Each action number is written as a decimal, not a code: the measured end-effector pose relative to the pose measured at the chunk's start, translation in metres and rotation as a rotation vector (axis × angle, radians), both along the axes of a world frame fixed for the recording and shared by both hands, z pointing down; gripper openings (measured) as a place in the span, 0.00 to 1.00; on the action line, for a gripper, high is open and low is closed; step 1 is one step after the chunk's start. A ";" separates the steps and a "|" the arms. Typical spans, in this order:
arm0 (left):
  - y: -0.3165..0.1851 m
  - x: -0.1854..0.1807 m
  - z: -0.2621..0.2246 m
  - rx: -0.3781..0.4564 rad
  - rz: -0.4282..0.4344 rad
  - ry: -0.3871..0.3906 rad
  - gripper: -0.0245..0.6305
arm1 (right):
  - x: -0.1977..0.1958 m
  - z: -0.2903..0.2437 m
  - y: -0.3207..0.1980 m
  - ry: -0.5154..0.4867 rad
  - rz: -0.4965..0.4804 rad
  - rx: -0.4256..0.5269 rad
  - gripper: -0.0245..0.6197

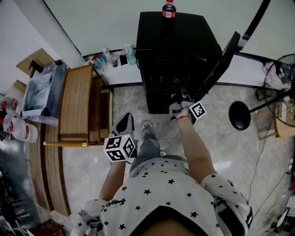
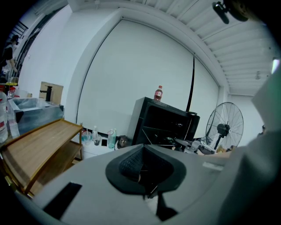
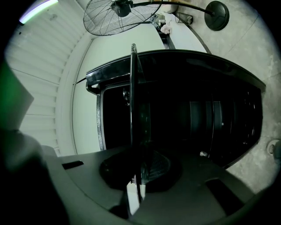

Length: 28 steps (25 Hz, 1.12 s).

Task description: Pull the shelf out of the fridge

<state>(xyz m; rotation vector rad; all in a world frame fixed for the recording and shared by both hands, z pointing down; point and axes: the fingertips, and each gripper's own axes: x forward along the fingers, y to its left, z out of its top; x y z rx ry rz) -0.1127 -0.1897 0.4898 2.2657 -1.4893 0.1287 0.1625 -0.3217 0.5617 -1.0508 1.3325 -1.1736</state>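
At fridge (image 1: pixel 177 50) mouth: right claw (image 3: pixel 139 175) clamped on shelf (image 3: pixel 133 101) edge; left claw (image 2: pixel 144 175) pressed together, empty.

No text can be read: the red label on the bottle (image 1: pixel 168 10) atop the far fridge (image 1: pixel 177 55) and the script on the near shirt (image 1: pixel 156 193) are too small.

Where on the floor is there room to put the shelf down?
The biggest bare patch of pale marble floor is right of the person, bordered by the round black fan base. A narrower strip runs between the slatted wooden rack and the black fridge. It is crowded along the white ledge with bottles and by the wire fan cage.
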 end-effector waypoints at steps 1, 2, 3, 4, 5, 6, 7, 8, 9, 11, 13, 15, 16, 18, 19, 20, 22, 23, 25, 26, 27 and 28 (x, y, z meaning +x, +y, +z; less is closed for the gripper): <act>0.000 0.000 -0.001 0.001 0.000 0.000 0.06 | -0.001 -0.004 0.002 0.001 0.002 0.002 0.05; 0.001 0.000 -0.001 0.003 0.001 0.000 0.06 | -0.002 -0.005 0.003 0.002 0.003 0.002 0.05; 0.001 0.001 -0.001 0.004 0.001 0.000 0.06 | -0.002 -0.005 0.004 0.001 0.003 0.002 0.05; 0.001 0.001 -0.002 0.005 0.000 0.000 0.06 | -0.001 -0.003 0.005 0.001 0.002 0.000 0.05; 0.001 0.001 -0.002 0.006 0.000 0.000 0.06 | 0.000 0.000 0.005 0.000 0.000 -0.002 0.05; 0.001 0.001 -0.003 0.007 0.000 -0.001 0.06 | 0.001 0.002 0.005 0.000 -0.001 -0.004 0.05; 0.001 0.002 -0.003 0.007 0.001 -0.001 0.06 | 0.000 0.000 0.006 0.000 0.000 -0.003 0.05; 0.002 0.002 -0.003 0.008 0.002 -0.002 0.06 | 0.000 -0.002 0.007 0.001 0.002 -0.002 0.05; 0.002 0.002 -0.003 0.008 0.003 -0.002 0.06 | 0.000 -0.002 0.008 0.004 0.003 -0.002 0.05; 0.003 0.003 -0.003 0.007 0.004 -0.003 0.06 | 0.002 0.003 0.007 0.010 0.001 -0.001 0.05; 0.004 0.003 -0.002 0.006 0.002 -0.004 0.06 | 0.001 0.000 0.008 0.008 0.001 0.003 0.05; 0.005 0.002 -0.001 0.003 0.000 -0.004 0.06 | -0.001 -0.003 0.009 0.002 -0.001 0.000 0.05; 0.006 0.002 -0.001 0.003 -0.001 -0.004 0.06 | 0.000 -0.002 0.009 0.002 -0.001 -0.002 0.05; 0.006 0.001 -0.001 0.004 -0.002 -0.005 0.06 | 0.000 -0.001 0.009 0.002 0.000 -0.006 0.05; 0.005 0.001 -0.001 0.004 -0.002 -0.004 0.06 | 0.000 -0.001 0.009 0.001 0.000 -0.009 0.05; 0.005 0.001 -0.001 0.005 -0.002 -0.004 0.06 | -0.001 0.000 0.009 0.001 0.000 -0.011 0.05; 0.005 0.000 -0.001 0.005 -0.002 -0.004 0.06 | -0.001 0.000 0.008 -0.001 0.000 -0.013 0.05; 0.005 0.000 -0.001 0.005 -0.002 -0.004 0.06 | -0.002 -0.001 0.009 0.000 0.000 -0.014 0.05; 0.005 0.000 -0.001 0.004 -0.001 -0.005 0.06 | -0.002 -0.001 0.009 0.001 0.000 -0.018 0.05; 0.005 0.000 -0.001 0.003 -0.001 -0.005 0.06 | -0.002 0.001 0.009 0.002 0.000 -0.021 0.05; 0.005 0.001 -0.001 0.002 0.000 -0.006 0.06 | 0.000 0.005 0.008 0.004 0.000 -0.026 0.05; 0.005 0.001 -0.001 0.002 0.000 -0.006 0.06 | 0.002 0.009 0.007 0.010 -0.001 -0.029 0.05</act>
